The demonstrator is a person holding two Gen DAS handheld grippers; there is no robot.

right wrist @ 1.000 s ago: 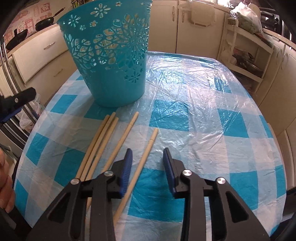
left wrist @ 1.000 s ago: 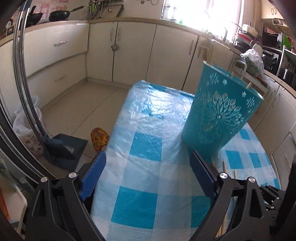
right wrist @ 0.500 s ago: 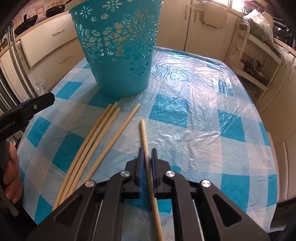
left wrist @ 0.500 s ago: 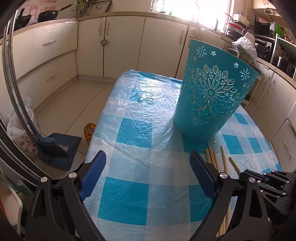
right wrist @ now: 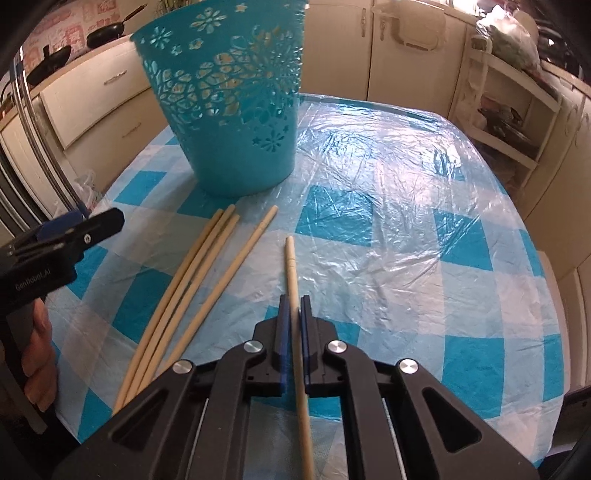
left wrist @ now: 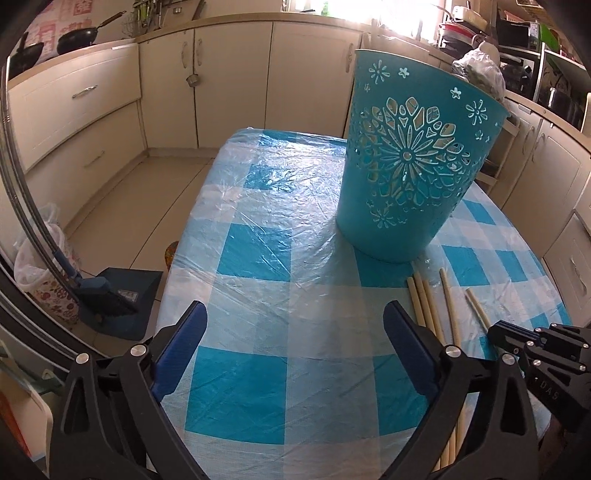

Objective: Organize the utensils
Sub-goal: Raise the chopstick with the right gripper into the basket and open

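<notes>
The right claw (right wrist: 294, 306) has just clamped the lone chopstick (right wrist: 290, 266) on the counter (right wrist: 406, 229), ready for the teal basket (right wrist: 229, 110); the left claw (left wrist: 293, 332), empty, is opening wider.

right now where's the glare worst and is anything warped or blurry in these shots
Left wrist view: the window is blown out white and cabinet lines bow at the edges. Right wrist view: sheen streaks the clear plastic over the blue-checked tablecloth; the teal cut-out plastic basket leans from fisheye; both views look sharp.

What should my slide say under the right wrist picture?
Right tool pinches one wooden stick beside four more, near the teal basket.
</notes>
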